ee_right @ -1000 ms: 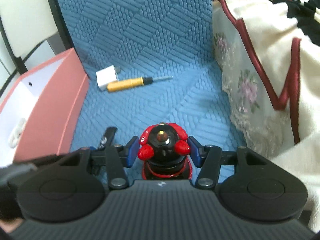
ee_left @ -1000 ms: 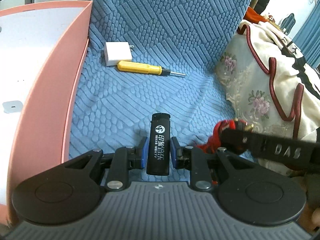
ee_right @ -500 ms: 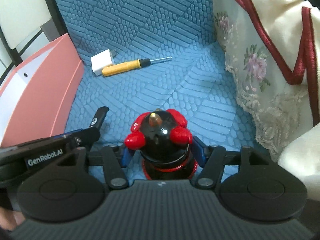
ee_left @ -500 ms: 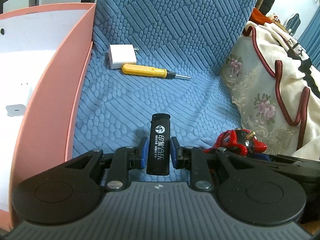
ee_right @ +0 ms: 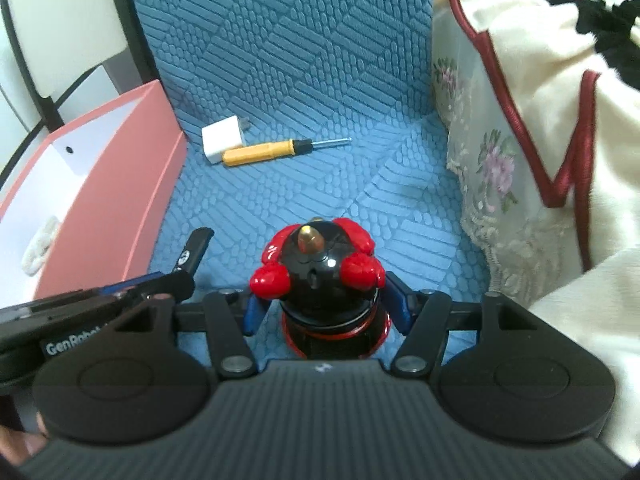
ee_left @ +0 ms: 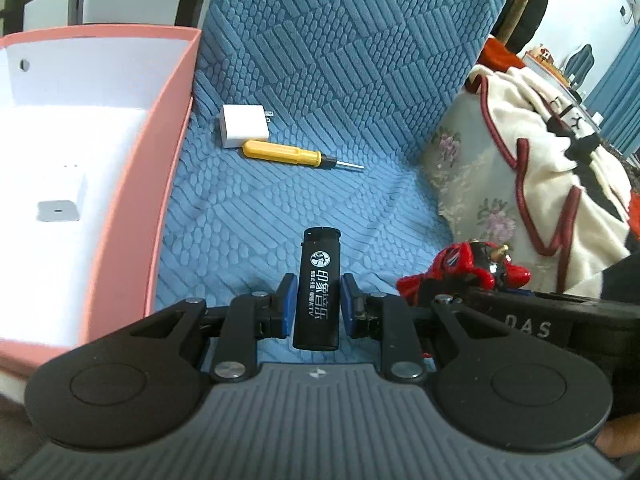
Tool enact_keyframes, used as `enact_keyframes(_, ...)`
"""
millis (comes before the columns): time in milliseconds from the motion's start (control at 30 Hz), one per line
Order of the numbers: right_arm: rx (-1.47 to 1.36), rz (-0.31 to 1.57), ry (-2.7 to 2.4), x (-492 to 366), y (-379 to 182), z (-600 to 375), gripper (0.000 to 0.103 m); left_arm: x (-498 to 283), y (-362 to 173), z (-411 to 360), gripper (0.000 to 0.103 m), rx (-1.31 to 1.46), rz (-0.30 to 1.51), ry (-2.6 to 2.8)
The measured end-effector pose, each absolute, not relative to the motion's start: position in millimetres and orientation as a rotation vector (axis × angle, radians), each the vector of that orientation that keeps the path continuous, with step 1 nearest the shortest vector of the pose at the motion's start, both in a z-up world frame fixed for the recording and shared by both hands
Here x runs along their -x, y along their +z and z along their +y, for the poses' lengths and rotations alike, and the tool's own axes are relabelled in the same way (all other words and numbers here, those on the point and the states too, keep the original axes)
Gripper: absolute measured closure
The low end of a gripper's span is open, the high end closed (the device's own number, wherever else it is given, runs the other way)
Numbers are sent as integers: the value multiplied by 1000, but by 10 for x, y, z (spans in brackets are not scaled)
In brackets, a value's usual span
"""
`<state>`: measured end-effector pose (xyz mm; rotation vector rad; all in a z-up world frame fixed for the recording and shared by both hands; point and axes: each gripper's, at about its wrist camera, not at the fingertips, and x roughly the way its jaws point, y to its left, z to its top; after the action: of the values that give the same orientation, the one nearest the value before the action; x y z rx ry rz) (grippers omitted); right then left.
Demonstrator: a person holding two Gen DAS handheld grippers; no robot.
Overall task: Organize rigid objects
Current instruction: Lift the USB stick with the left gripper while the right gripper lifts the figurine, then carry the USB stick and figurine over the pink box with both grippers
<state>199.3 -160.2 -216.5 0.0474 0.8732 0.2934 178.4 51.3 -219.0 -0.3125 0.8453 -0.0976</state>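
Observation:
A black lighter [ee_left: 318,288] with white print stands upright between the blue pads of my left gripper [ee_left: 318,304], which is shut on it above the blue sofa seat. Its tip also shows in the right wrist view as the lighter [ee_right: 196,250]. My right gripper [ee_right: 325,308] is shut on a red and black toy figure [ee_right: 320,280], with a pad on each side of its waist. In the left wrist view the toy figure [ee_left: 460,260] hangs tilted just right of the lighter. The two grippers are side by side, close together.
A pink box [ee_left: 160,140] with a white inside stands at the left, holding a small white part [ee_left: 60,208]. A white charger plug [ee_left: 244,130] and a yellow screwdriver [ee_left: 288,154] lie farther back on the seat. A cream floral cushion [ee_left: 540,160] bounds the right side.
The left gripper has risen with the lighter, so more of the box's inside shows. The right gripper's pads stand a little wider on the toy, which sits higher between them.

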Motion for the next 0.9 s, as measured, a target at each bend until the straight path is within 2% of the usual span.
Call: enact_keyframes(900,-22,775,418,-1215,-910,-1444,40,-1037,-806,784,76,368,698,-106)
